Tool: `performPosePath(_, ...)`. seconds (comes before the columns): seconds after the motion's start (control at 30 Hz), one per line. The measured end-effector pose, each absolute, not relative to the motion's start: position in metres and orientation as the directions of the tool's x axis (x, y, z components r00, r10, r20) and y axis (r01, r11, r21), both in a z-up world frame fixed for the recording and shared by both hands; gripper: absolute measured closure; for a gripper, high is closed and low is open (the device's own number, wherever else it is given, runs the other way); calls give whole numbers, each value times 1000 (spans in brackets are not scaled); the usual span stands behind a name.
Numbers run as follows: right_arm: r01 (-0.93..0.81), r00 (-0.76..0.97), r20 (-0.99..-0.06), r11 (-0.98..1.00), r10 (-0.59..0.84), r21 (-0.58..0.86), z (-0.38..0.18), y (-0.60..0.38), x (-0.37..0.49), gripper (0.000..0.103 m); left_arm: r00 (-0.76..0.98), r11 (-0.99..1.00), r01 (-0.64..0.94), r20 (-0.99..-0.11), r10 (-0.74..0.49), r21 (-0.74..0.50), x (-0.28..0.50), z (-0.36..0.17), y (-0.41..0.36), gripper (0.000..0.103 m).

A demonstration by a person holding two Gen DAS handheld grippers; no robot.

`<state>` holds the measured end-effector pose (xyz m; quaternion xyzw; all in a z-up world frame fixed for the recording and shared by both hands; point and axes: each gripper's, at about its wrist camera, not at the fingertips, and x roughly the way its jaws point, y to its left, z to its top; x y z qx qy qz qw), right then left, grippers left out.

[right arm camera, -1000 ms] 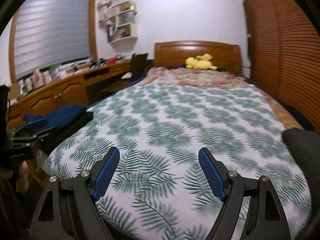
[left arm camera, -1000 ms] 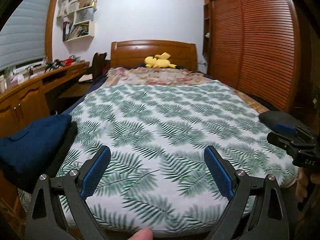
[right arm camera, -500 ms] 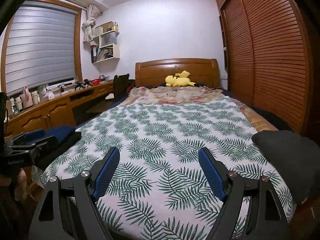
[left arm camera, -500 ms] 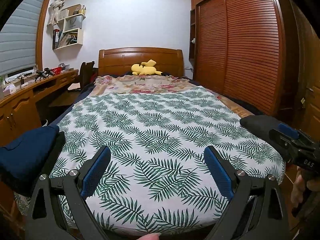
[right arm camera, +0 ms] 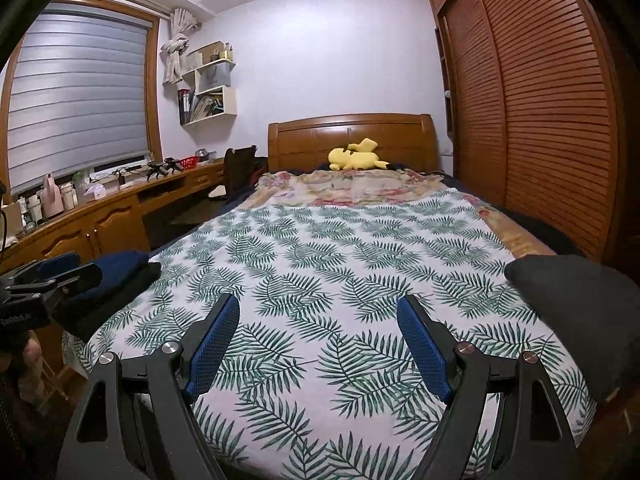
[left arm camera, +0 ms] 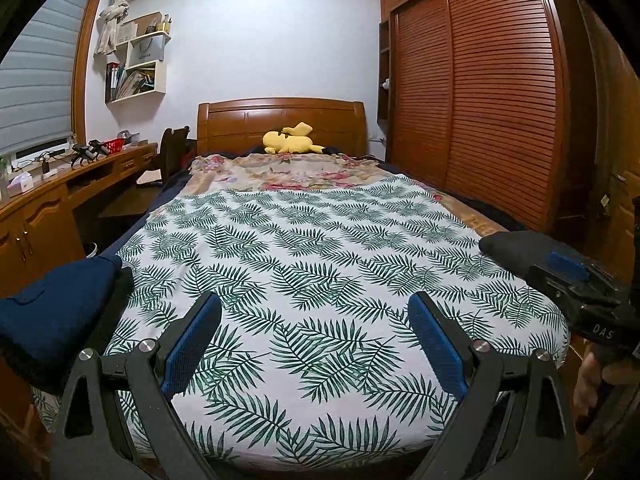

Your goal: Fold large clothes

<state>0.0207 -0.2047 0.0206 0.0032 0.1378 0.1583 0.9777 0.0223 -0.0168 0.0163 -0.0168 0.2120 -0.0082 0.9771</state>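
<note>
Left wrist view: your left gripper (left arm camera: 316, 344) hangs spread and empty over the bed (left arm camera: 320, 248); folded navy garment (left arm camera: 56, 304) lies left. Right wrist view: right gripper (right arm camera: 320, 344) spread, empty; dark garment (right arm camera: 576, 304) right, probably next to fetch.

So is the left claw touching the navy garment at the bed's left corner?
Apart. The left wrist view shows the left claw open over the leaf-print sheet, and sheet shows between its left finger and the navy garment.
</note>
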Motion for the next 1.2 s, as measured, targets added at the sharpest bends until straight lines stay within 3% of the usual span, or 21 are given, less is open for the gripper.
performPosePath(1.2,-332,909,-250,942,334,52,22,-216,25,21,929,1000,-4,-371,-6,-27,11,22,-18,8)
